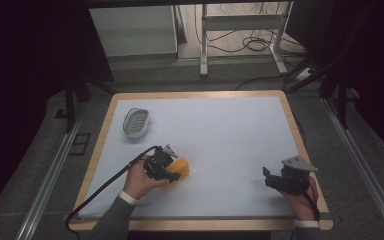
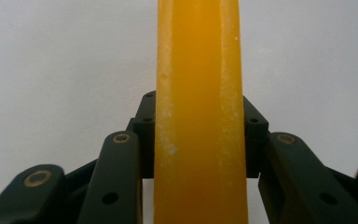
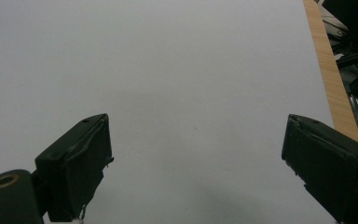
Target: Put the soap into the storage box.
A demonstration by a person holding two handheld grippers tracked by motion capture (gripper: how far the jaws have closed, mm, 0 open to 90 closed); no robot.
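Note:
An orange-yellow block (image 1: pixel 183 165) lies on the white table top (image 1: pixel 230 130), left of centre near the front. My left gripper (image 1: pixel 176 173) is shut on it, held by a hand that comes in from the lower left. In the left gripper view the block (image 2: pixel 199 70) stands edge-on, and both black pads (image 2: pixel 145 116) press on its sides. My right gripper (image 1: pixel 269 178) rests at the front right of the table, far from the block. In the right gripper view its jaws (image 3: pixel 198 154) stand wide open over bare white surface, with nothing between them.
An oval grey-white dish (image 1: pixel 136 122) sits near the table's far left corner. A wooden rim (image 1: pixel 292 125) borders the white top, also seen as a wooden edge (image 3: pixel 326 60) in the right gripper view. A black cable (image 1: pixel 110 182) trails from the left gripper over the front left edge.

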